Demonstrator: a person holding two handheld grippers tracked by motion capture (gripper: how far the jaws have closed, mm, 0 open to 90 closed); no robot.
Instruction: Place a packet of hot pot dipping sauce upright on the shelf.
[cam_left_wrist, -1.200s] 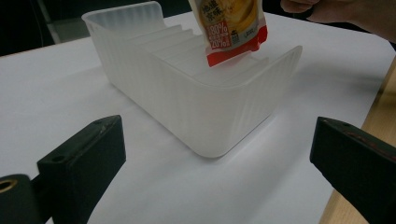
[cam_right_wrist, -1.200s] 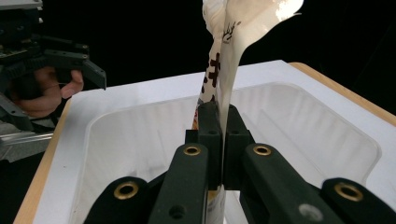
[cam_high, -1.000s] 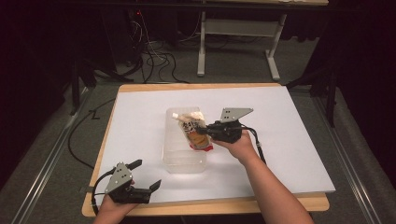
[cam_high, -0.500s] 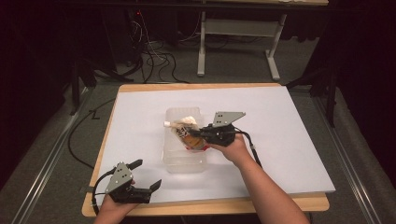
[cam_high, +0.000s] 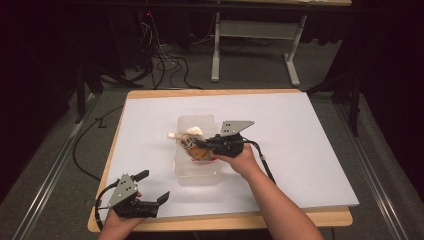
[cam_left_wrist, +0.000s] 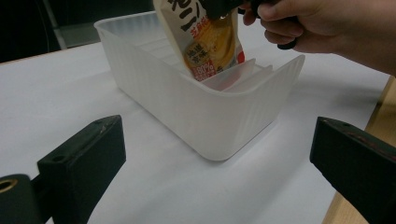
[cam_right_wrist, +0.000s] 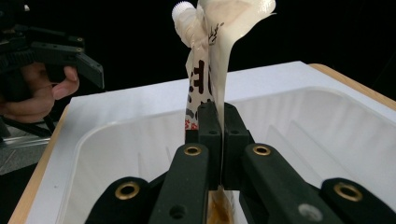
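Note:
A printed sauce pouch (cam_high: 191, 145) with a white screw spout hangs pinched between the jaws of my right gripper (cam_high: 201, 144). It sits over the middle of a translucent plastic bin (cam_high: 197, 173). In the left gripper view the pouch (cam_left_wrist: 211, 43) has its lower end inside the bin (cam_left_wrist: 210, 112). The right gripper view shows its jaws (cam_right_wrist: 219, 126) pressed flat on the pouch (cam_right_wrist: 210, 60). My left gripper (cam_high: 153, 185) rests at the table's near left corner, jaws wide apart and nothing between them.
A white sheet (cam_high: 310, 145) covers the wooden table, with bare space right of and behind the bin. The table's near edge (cam_high: 225, 220) runs just past my left gripper. Cables and a desk frame (cam_high: 250, 50) lie on the floor beyond.
My right gripper has carried the pouch left and slightly down, from the bin's right rim to over its middle. The left gripper has stayed put.

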